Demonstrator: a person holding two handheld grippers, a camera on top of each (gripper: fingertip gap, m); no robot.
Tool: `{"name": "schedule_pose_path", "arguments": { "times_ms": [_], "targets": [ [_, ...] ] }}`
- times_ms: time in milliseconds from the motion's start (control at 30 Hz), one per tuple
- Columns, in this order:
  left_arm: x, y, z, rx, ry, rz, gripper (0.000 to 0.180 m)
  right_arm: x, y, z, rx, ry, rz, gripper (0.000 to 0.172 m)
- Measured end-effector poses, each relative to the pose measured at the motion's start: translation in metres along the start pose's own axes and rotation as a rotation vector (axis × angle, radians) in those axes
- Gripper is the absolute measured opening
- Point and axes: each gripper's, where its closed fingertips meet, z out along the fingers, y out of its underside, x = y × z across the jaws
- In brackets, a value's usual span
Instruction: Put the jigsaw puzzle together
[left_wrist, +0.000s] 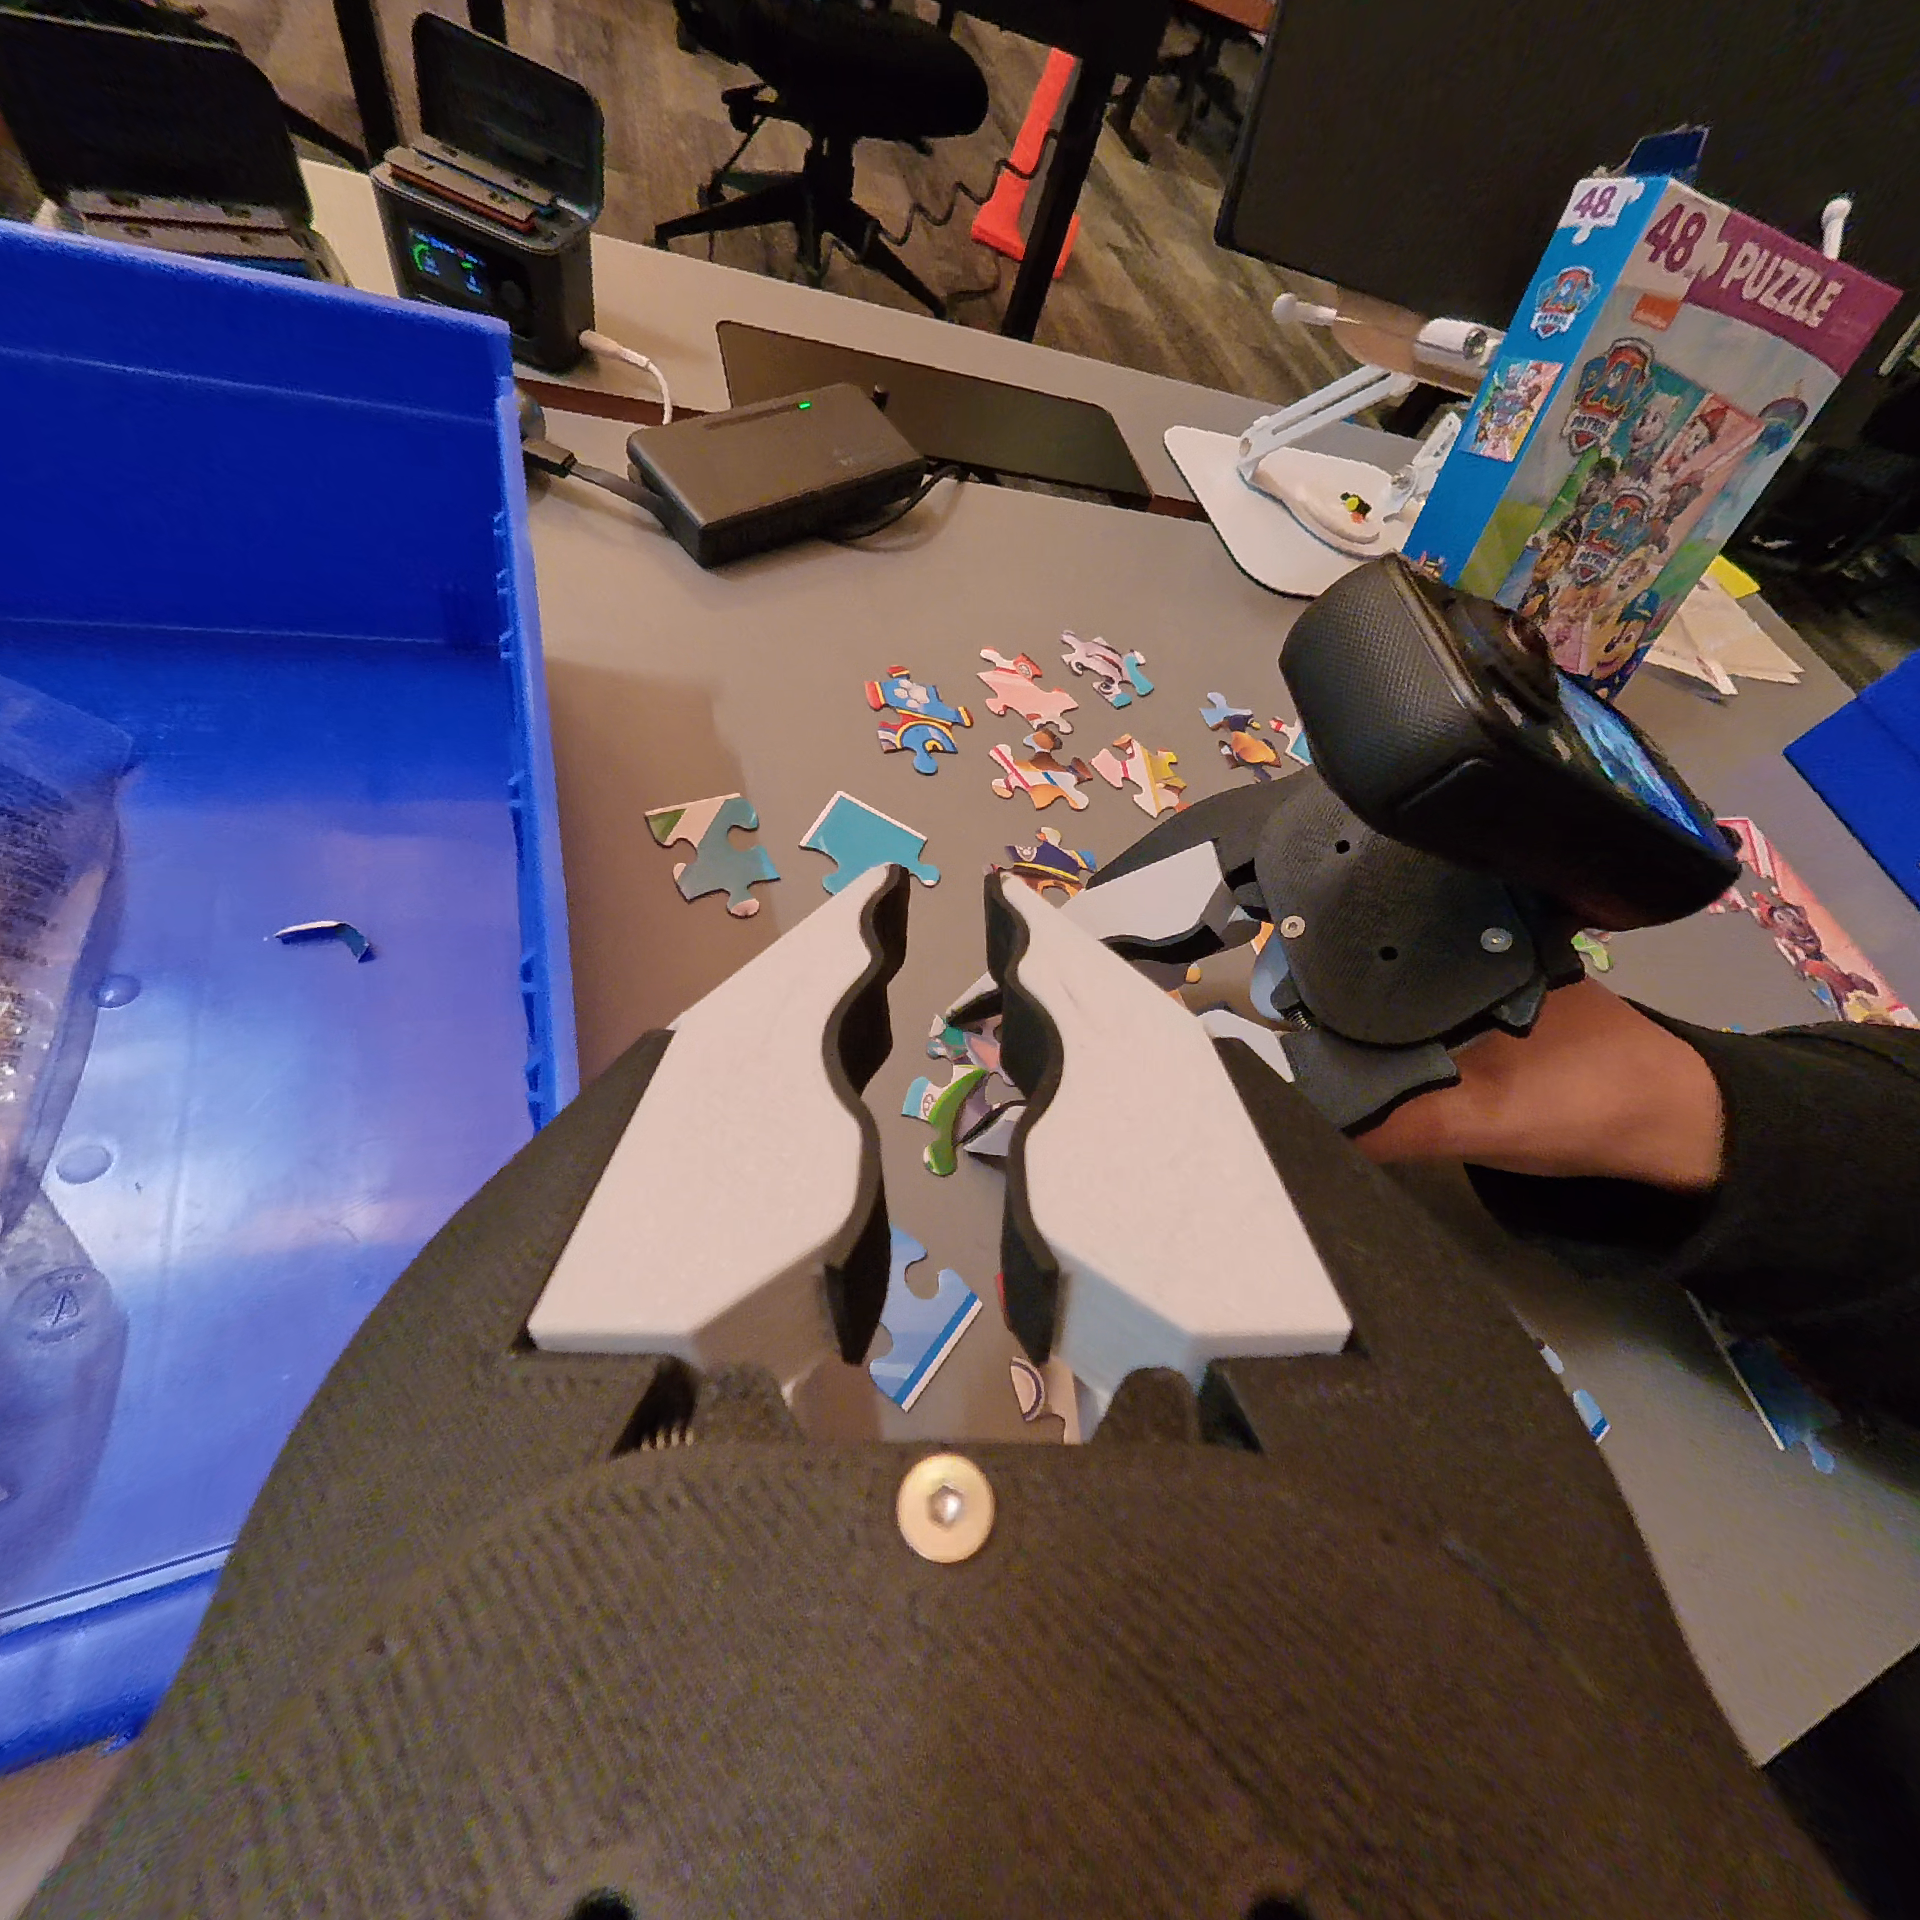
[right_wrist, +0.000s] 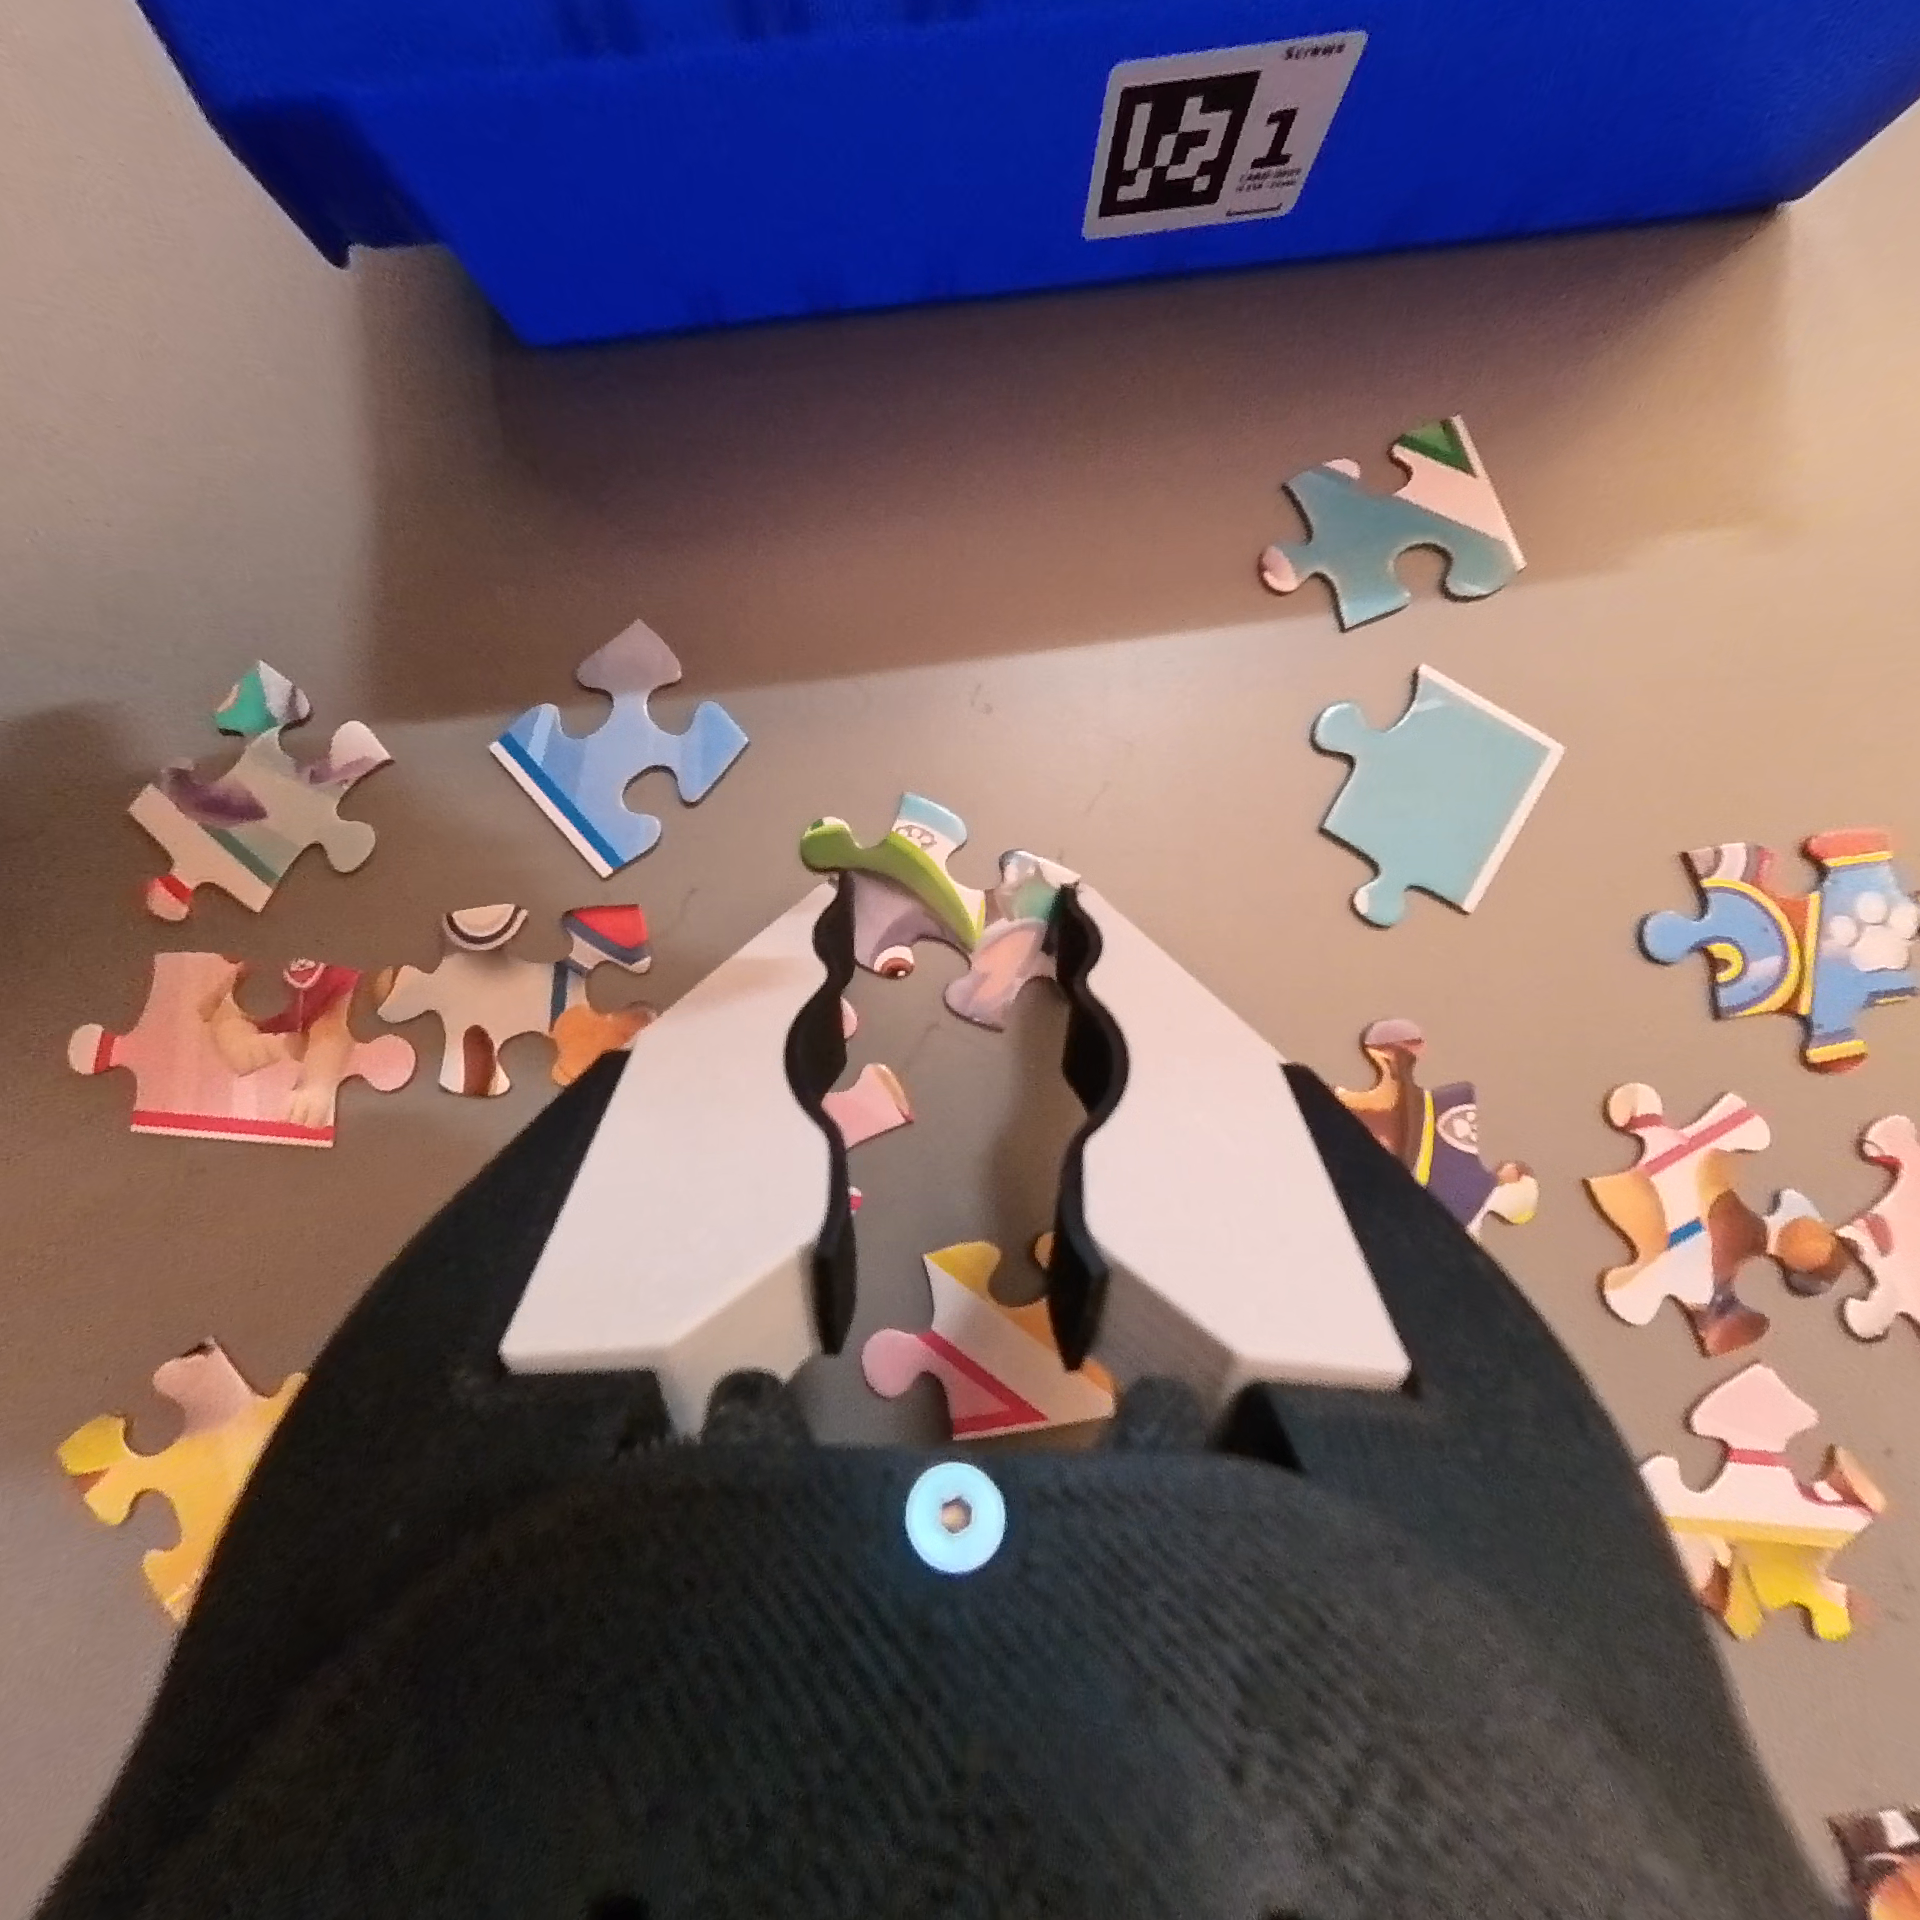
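- The right gripper (right_wrist: 951, 894) is tilted down over the grey worktop (right_wrist: 935, 520), its jaws partly open.
- A puzzle piece with a green band (right_wrist: 914, 894) lies flat on the worktop at the right gripper's fingertips and spans the gap between them. The right black pad (right_wrist: 1081, 987) overlaps the piece's pale edge; the left pad stands at its green end. Whether the pads press on the piece cannot be told, and the piece is not lifted.
- A yellow, pink and white puzzle piece (right_wrist: 987, 1351) lies on the worktop under the base of the right gripper's fingers.
- Around the right gripper lie loose pieces: a blue striped piece (right_wrist: 613, 748) ahead to the left, a plain light-blue corner piece (right_wrist: 1444, 790) ahead to the right, and a teal and white piece (right_wrist: 1392, 530) beyond that.
- A blue bin (right_wrist: 831, 187) stands on the worktop ahead of the right gripper, well apart from the pieces, with a white marker label (right_wrist: 1216, 135) on its wall.
- The left gripper (left_wrist: 945, 883) hangs above the worktop with a narrow gap between its jaws and nothing between the pads.
- In the left wrist view the green-banded piece shows below the left gripper's fingers, with the right gripper's fingers reaching in from the right.
- A puzzle box (left_wrist: 1652, 416) stands upright at the far right, and a black power adapter (left_wrist: 769, 468) lies behind the pieces.
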Motion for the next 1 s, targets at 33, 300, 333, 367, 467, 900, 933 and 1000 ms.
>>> {"name": "schedule_pose_path", "arguments": {
  "times_ms": [33, 300, 333, 367, 467, 900, 933, 1000],
  "targets": [
    [0.000, 0.000, -0.001, 0.002, 0.000, -0.002, 0.012, 0.000, 0.000, 0.000, 0.002, -0.002, 0.001, 0.038],
    [-0.001, 0.000, 0.000, 0.002, 0.002, -0.003, 0.012, 0.000, -0.001, -0.001, 0.000, -0.004, -0.002, 0.036],
    [-0.001, 0.000, 0.000, 0.001, 0.002, -0.003, 0.012, 0.000, -0.002, -0.002, 0.005, -0.005, -0.005, 0.034],
    [-0.001, 0.001, 0.001, 0.000, 0.004, -0.003, 0.012, 0.000, -0.003, -0.003, 0.014, -0.008, -0.009, 0.019],
    [-0.002, 0.003, 0.002, -0.008, 0.003, -0.002, 0.012, 0.002, -0.003, -0.003, 0.001, -0.008, -0.002, 0.029],
    [-0.002, 0.004, 0.004, -0.019, 0.003, 0.002, 0.012, 0.026, 0.003, -0.001, -0.066, -0.003, 0.002, 0.046],
    [-0.002, 0.005, 0.004, -0.020, 0.003, 0.001, 0.012, 0.025, 0.003, -0.001, -0.076, -0.008, -0.007, 0.040],
    [-0.001, 0.005, 0.004, -0.021, 0.002, 0.003, 0.012, 0.024, 0.003, -0.001, -0.092, -0.008, -0.018, 0.039]
  ]
}}
